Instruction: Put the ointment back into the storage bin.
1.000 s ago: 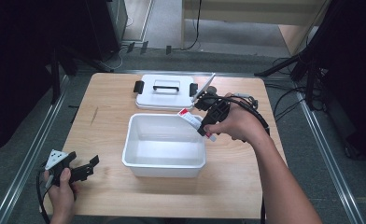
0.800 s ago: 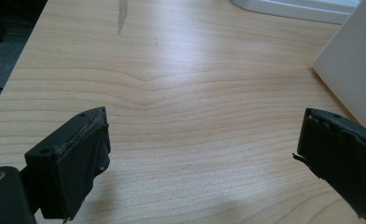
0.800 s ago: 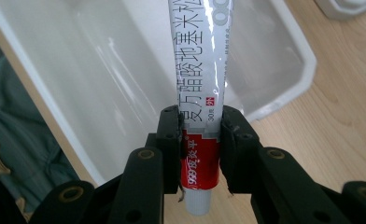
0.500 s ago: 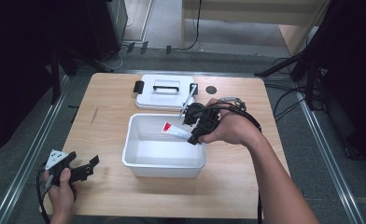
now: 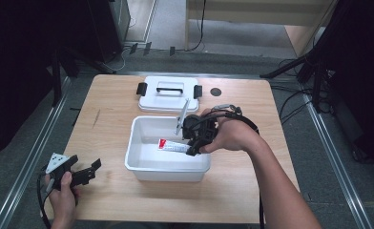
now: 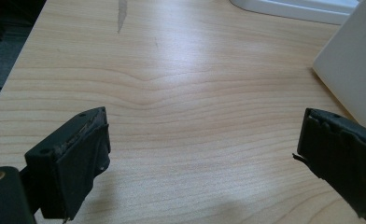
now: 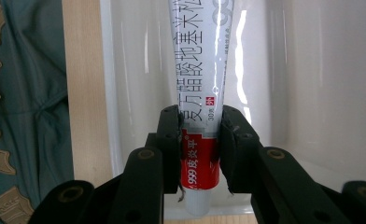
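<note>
Ointment tube (image 7: 200, 93): light, soft, squashy, likely slick; right gripper (image 7: 200, 149) jaws clamp red crimped end, tube inside white bin (image 5: 142, 164) on table (image 5: 109, 119). Left gripper (image 6: 200, 158) jaws wide, holding nothing.

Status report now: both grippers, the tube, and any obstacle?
Right gripper shut on tube, over the white bin. Left gripper open, idle above table. Lid lies behind bin; nothing blocking.

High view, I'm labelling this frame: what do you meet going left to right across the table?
Left gripper, open at the table's near left corner → white rectangular plastic bin → red-and-white ointment tube inside it → right gripper, shut on the tube.
</note>
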`<state>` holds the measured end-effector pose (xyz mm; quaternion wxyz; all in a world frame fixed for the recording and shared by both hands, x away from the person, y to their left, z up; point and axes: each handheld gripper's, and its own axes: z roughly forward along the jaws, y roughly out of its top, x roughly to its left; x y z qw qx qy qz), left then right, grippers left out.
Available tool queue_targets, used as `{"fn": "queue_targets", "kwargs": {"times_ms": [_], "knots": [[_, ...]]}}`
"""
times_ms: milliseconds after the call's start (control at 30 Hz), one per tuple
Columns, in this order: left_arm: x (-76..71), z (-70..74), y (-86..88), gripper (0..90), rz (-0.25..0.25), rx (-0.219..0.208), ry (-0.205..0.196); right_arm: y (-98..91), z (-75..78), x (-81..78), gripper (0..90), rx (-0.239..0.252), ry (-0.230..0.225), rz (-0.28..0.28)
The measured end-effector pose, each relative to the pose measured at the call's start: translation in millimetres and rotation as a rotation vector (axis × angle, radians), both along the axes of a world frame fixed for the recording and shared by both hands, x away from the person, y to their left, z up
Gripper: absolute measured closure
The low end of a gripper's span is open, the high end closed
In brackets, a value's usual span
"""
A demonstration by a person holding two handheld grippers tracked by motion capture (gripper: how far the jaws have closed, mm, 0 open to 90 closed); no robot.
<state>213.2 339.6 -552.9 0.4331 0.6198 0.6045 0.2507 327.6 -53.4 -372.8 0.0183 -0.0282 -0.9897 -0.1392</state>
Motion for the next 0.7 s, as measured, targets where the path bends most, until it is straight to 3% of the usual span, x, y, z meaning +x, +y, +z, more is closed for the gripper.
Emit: {"fn": "queue_targets", "kwargs": {"times_ms": [167, 467, 700], "knots": [[0.1, -0.1, 0.1, 3.0, 0.0, -0.002, 0.0, 3.0, -8.6, -2.0, 72.6, -0.061, -0.012, 0.005], [0.2, -0.2, -0.3, 3.0, 0.001, -0.001, -0.003, 2.0, -18.4, 1.0, 72.6, -0.045, -0.034, 0.041], [0.2, -0.2, -0.3, 3.0, 0.0, 0.001, -0.002, 2.9, -32.4, 2.7, 72.6, -0.048, -0.039, 0.037]]}}
